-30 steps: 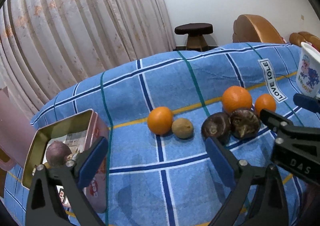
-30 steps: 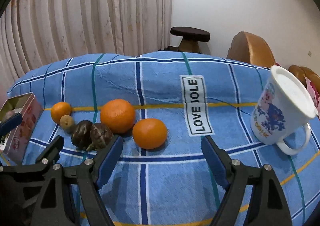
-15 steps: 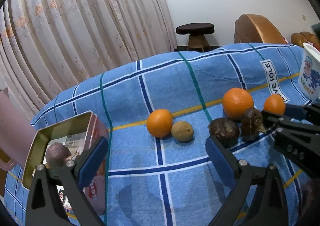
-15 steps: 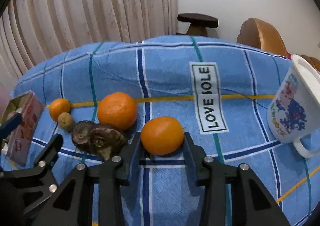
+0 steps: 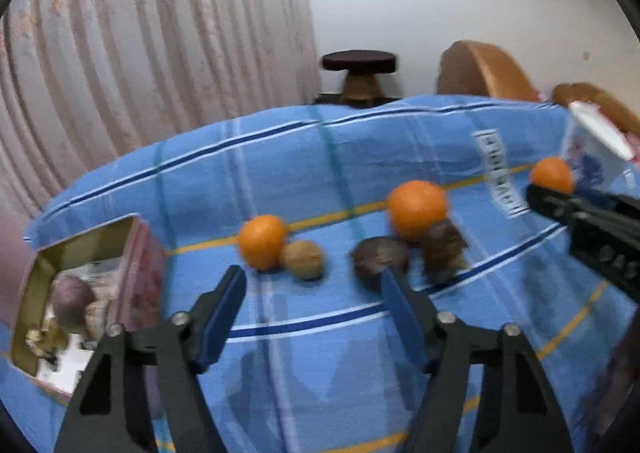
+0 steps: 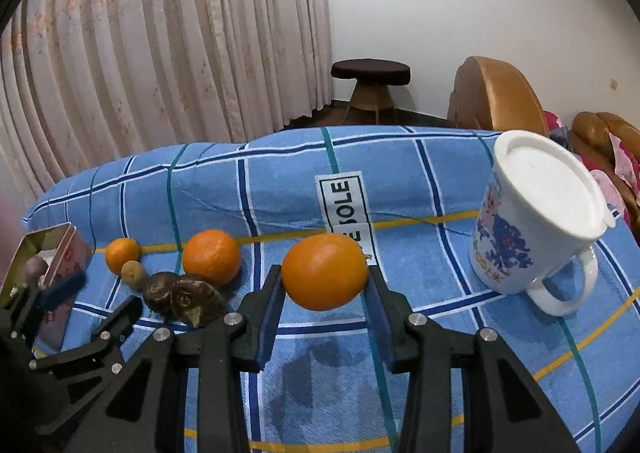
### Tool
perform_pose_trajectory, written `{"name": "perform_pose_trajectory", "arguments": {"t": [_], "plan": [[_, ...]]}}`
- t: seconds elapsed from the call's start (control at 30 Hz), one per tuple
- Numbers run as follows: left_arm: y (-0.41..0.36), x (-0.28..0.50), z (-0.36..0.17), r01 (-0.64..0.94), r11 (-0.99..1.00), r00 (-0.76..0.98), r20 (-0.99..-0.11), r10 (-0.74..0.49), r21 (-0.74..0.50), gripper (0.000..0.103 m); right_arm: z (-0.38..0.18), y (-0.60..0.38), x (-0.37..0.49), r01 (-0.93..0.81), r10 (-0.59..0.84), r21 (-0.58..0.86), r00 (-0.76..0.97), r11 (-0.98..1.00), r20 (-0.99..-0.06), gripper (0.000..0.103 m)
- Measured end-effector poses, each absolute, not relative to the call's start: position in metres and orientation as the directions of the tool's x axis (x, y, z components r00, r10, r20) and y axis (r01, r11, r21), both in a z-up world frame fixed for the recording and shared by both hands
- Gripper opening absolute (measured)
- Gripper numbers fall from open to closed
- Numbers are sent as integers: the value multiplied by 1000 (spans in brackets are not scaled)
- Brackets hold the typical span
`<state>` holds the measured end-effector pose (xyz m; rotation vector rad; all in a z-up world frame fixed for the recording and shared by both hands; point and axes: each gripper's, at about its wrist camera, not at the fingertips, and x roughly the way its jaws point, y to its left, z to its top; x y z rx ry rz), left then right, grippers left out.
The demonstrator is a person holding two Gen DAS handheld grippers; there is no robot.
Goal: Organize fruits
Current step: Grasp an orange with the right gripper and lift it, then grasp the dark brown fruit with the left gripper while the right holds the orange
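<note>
Right two-finger black gripper with blue pads [image 6: 325, 295] gripping the round orange fruit [image 6: 325, 272] across its middle, pads pressing both flanks; lifting it just clear of the blue checked cloth [image 6: 420, 333], shadow showing underneath. Same orange fruit showing far right in the left wrist view [image 5: 551, 175], perched on the right tool's dark tip.

Left black gripper with blue pads [image 5: 316, 309] hovering over bare cloth, jaws having just been closing, standing partly apart with nothing between them. Pointing toward the small brown round fruit [image 5: 302, 259] and the dark brown wrinkled fruit [image 5: 378, 256], both lying just ahead of its tips; brown one touching a smaller orange fruit [image 5: 262, 241], another dark fruit [image 5: 442, 251] leaning against the large orange fruit [image 5: 416, 209].

Relation that matters: open gold-rimmed pink tin box [image 6: 48, 253] sitting at the far left edge of the cloth, already holding a purplish round fruit [image 5: 72, 299]; held orange sitting well apart from it, toward the right. Judging the tin as the likely destination, though the white printed mug with lid [image 6: 536, 221] standing much nearer, just to the right, offering no opening. Carrying leftward probably meaning crossing above the fruit row and past the left gripper, which is nearer the tin. Risking a clip against that tool. Round fruit with no long axis, so grip angle mattering little.
</note>
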<state>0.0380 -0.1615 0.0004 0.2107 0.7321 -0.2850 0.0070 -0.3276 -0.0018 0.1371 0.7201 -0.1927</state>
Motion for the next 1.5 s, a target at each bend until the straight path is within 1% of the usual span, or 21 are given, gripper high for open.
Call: {"name": "perform_pose_trajectory", "arguments": {"t": [0.07,0.13,0.2,0.27,0.3,0.33,0.4,0.43,0.5,0.6,0.67,0.8,0.87,0.97,1.07,1.3,1.5], "plan": [[-171,33,6,354,932,710,-671,-213,79,70,4,-330,6,224,-129,64,746,973,-654,42],[-185,30,10,385,919,711,-662,-236,86,61,8,-330,5,231,-140,59,753,971,-643,42],[-202,30,9,418,903,702,-666,-251,100,56,11,-333,3,247,-166,41,757,968,-633,43],[-215,33,7,429,896,696,-673,-249,112,55,13,-337,-1,259,-174,44,756,965,-631,43],[-222,35,5,433,893,693,-678,-244,121,52,12,-340,0,263,-174,49,756,964,-631,43],[-228,37,2,437,890,688,-686,-239,128,45,12,-344,-1,270,-177,53,754,961,-632,43],[-238,43,-4,450,885,660,-713,-238,121,37,13,-349,-1,281,-184,57,754,958,-631,43],[-241,45,-6,454,884,649,-721,-242,112,36,12,-351,-1,284,-182,63,754,957,-631,43],[-248,44,-7,444,881,672,-711,-206,164,36,11,-351,0,285,-181,65,752,956,-634,43],[-254,42,-6,467,867,669,-710,-219,172,36,9,-350,1,281,-183,56,749,958,-637,43],[-254,41,-5,481,861,665,-709,-235,166,28,8,-349,2,282,-184,53,746,958,-640,43],[-251,40,-4,502,853,655,-706,-270,140,28,6,-352,2,295,-191,57,741,954,-644,43],[-245,37,-1,499,858,663,-691,-288,121,28,5,-353,1,298,-188,66,743,952,-643,43],[-236,29,7,466,875,702,-657,-274,133,28,6,-352,-1,300,-193,66,752,952,-631,43],[-215,28,18,438,892,723,-633,-275,113,28,7,-348,-2,290,-187,71,768,955,-613,43],[-159,18,35,354,928,780,-583,-226,114,28,6,-326,-6,259,-165,82,798,962,-580,42],[-108,18,39,269,953,819,-554,-151,138,28,0,-290,-6,233,-177,21,792,972,-585,42]]}}
